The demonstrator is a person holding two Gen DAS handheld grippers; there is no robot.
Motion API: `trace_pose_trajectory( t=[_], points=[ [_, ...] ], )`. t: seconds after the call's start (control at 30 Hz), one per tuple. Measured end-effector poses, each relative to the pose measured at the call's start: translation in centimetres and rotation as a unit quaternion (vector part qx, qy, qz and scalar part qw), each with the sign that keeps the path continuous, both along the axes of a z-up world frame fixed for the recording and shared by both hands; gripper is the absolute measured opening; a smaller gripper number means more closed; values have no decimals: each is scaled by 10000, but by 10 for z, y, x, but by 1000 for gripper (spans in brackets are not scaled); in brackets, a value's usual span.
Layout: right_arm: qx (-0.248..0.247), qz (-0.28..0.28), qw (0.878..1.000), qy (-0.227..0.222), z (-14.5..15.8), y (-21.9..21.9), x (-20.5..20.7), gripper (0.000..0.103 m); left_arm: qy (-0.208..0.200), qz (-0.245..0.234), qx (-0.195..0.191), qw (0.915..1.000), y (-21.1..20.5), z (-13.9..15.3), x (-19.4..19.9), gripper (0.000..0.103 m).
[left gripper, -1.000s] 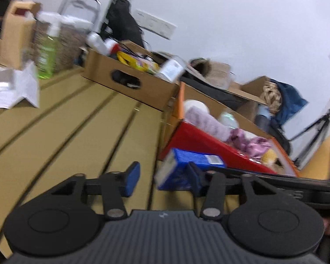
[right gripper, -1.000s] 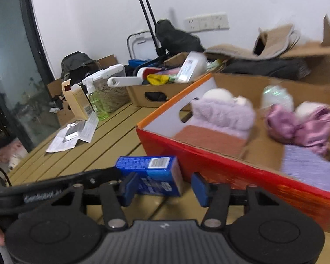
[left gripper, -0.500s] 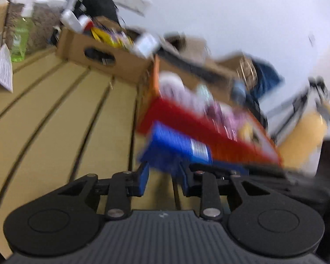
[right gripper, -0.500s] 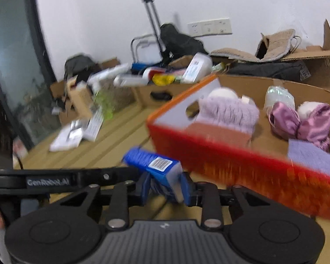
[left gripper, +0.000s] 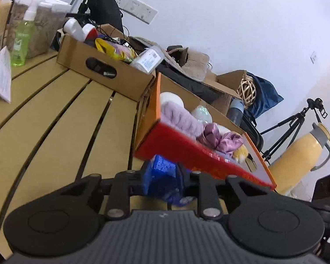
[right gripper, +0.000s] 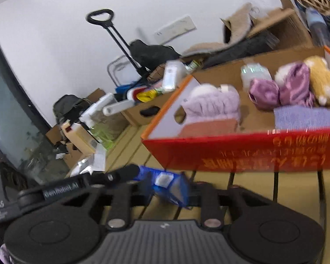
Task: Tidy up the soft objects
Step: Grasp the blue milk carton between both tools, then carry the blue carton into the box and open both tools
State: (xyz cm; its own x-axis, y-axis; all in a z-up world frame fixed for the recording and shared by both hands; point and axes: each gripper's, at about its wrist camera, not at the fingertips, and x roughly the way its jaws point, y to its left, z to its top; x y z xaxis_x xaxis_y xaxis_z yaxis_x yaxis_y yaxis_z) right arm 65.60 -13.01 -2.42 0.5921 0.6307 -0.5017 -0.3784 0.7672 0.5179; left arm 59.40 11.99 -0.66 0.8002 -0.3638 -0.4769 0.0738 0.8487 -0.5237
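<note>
Blue tissue pack (left gripper: 162, 181) sat pinched between the jaws of the left gripper (left gripper: 162, 184), soft wrapper crumpled inward at the sides. Same blue tissue pack (right gripper: 168, 186) also showed in the right wrist view, squeezed between the jaws of the right gripper (right gripper: 169, 190), white label facing up; that view was motion-blurred. Both pairs of jaws were narrowed onto the pack. Left gripper's arm (right gripper: 81, 186) reached in from the left in the right view, up to the pack.

Pack was held just above the slatted tabletop (left gripper: 55, 114), directly in front of the red box (left gripper: 187, 147), close to its near wall.

Inside the red box (right gripper: 242, 151): lilac fuzzy item (right gripper: 213, 105), purple satin cloth (right gripper: 281, 88), yellow plush (right gripper: 323, 81), lavender towel (right gripper: 308, 117), pinkish cloth (right gripper: 209, 127).

Behind it, touching or nearly so, a brown cardboard box (left gripper: 103, 70) packed with bottles and packets. Further left, a green spray bottle (left gripper: 22, 39). Yellow thermos (left gripper: 301, 149) stood to the right of the red box.
</note>
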Motion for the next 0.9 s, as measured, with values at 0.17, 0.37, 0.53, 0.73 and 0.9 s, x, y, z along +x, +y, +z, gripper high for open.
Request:
trace_pose_trajectory(
  t=[0.17,0.37,0.53,0.73,0.9],
  points=[
    [-116,348,9993,19,-4,-7,-34,20,93,-288,36,9995,7,-5,-46,37],
    [-209,134,9996,160,-8,3,-20,41,327,-126,-146,9993,7,-11,-28,46],
    [-350,88,9992,190,-22,10,-23,17,561,-243,-226,9979,5,-26,-24,30],
    [-174,22,9998,123,-18,4,-28,13,340,-190,-84,9992,1,-20,-34,28],
    [-228,-156,9980,-560,27,-7,-40,13,-297,-339,-255,9987,-10,19,-35,27]
  ],
)
